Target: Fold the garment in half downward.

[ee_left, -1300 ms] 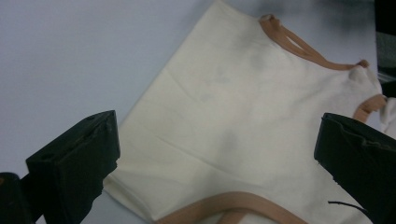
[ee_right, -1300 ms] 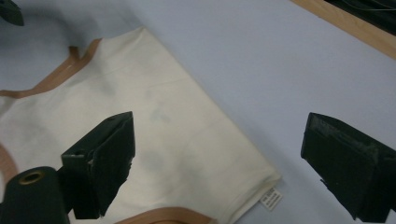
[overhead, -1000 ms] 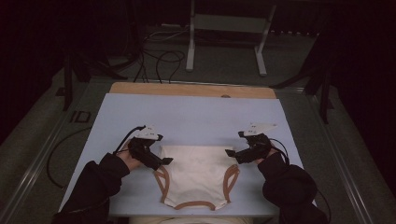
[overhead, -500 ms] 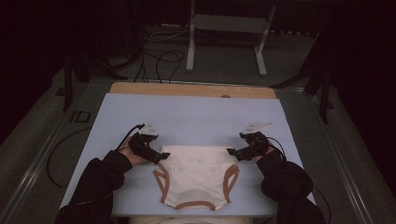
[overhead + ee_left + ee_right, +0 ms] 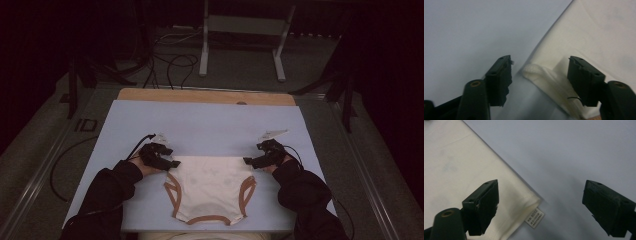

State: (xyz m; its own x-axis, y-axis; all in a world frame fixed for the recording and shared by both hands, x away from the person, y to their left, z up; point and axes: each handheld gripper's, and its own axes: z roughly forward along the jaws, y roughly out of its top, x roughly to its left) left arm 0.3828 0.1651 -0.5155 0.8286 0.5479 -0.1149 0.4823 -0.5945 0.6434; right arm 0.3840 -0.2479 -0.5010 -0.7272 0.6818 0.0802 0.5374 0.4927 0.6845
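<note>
High view shows a cream garment with brown trim (image 5: 210,187) lying flat at the near middle of the pale blue table (image 5: 210,125), the left gripper (image 5: 172,163) at its far left corner and the right gripper (image 5: 248,161) at its far right corner. In the left gripper view the jaws have just been closing and straddle the rolled corner, seemingly not yet pressing it. The right gripper's jaws stand wide apart around the corner with its small label (image 5: 534,217).
</note>
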